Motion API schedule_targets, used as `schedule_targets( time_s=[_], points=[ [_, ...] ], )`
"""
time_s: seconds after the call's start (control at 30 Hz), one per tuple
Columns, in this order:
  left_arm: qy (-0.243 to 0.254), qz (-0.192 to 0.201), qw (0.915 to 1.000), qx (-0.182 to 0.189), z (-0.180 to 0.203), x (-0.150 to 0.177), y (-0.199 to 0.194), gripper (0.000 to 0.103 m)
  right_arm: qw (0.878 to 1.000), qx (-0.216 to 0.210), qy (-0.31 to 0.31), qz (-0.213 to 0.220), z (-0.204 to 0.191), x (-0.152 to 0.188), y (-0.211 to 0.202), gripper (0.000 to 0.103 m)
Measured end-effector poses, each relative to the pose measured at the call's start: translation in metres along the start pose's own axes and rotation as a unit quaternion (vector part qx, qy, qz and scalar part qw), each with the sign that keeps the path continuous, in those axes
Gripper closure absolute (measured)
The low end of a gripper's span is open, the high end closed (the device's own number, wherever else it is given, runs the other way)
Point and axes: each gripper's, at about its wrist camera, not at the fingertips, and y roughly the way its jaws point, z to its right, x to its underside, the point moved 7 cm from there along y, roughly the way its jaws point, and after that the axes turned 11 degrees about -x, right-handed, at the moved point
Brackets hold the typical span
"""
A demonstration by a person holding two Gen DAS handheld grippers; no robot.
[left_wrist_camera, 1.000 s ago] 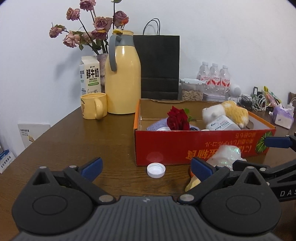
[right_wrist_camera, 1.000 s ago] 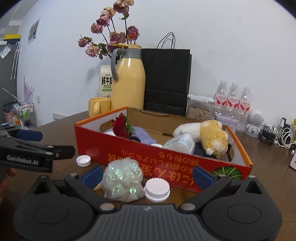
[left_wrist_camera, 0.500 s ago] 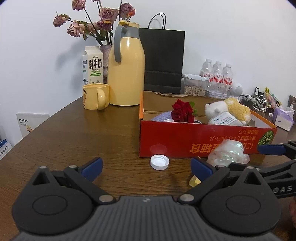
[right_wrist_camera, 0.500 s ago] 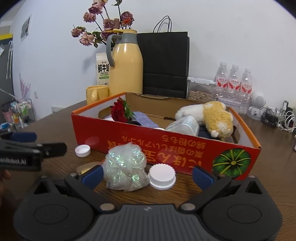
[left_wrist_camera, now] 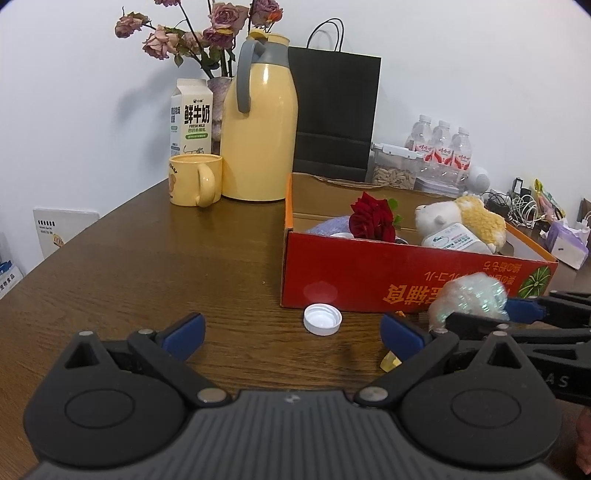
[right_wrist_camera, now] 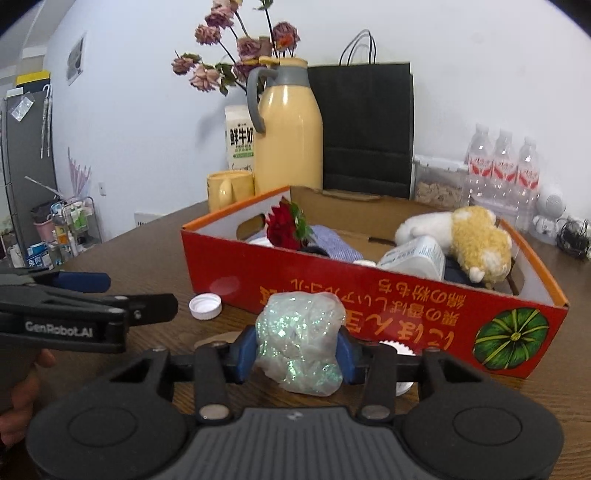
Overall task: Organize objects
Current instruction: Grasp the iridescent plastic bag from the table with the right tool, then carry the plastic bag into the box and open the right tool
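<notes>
A crumpled glittery bag (right_wrist_camera: 301, 341) is pinched between the two blue pads of the right gripper (right_wrist_camera: 297, 352); the jaws have just been closing, and the pads are now pressed against both of its sides. The bag is held just in front of the long red wall of the cardboard box (right_wrist_camera: 369, 291), near the table (right_wrist_camera: 155, 251). In the left wrist view the same bag (left_wrist_camera: 469, 299) is seen at the right, clamped by the right gripper's fingers (left_wrist_camera: 521, 308). A ridged white lid (right_wrist_camera: 400, 350) is partly hidden behind the right pad. The left gripper (left_wrist_camera: 291, 332) is held wide apart with nothing between its pads, and a white bottle cap (left_wrist_camera: 322, 319) lies on the table just ahead of it, close to the box's corner. Inside the box a red rose (right_wrist_camera: 286, 227), a plush toy (right_wrist_camera: 461, 236), a white bottle (right_wrist_camera: 415, 256) and a blue cloth (right_wrist_camera: 336, 242) are seen. Behind the box a yellow flask (left_wrist_camera: 260, 125), a yellow mug (left_wrist_camera: 194, 179), a milk carton (left_wrist_camera: 192, 118), dried roses (left_wrist_camera: 207, 33), a black paper bag (left_wrist_camera: 334, 114) and water bottles (left_wrist_camera: 439, 144) are stood by the wall
</notes>
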Motion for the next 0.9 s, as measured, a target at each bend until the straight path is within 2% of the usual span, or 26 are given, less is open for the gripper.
schedule_targets(
  time_s=[0.2,0.73,0.9],
  points=[
    [-0.002,-0.006,1.0000,-0.004,-0.001,0.000,0.002,0.000,0.999,0.027,-0.016,0.034,0.001,-0.004,-0.015,0.060],
    [0.011,0.003,0.9999,-0.001,0.006,0.001,-0.001,0.000,0.995,0.076,0.007,0.070,0.042,0.002,-0.052,0.060],
    [0.038,-0.003,0.9988,0.030,0.021,0.004,-0.005,0.000,0.993,0.089,0.024,0.076,0.058,0.005,-0.060,0.060]
  ],
)
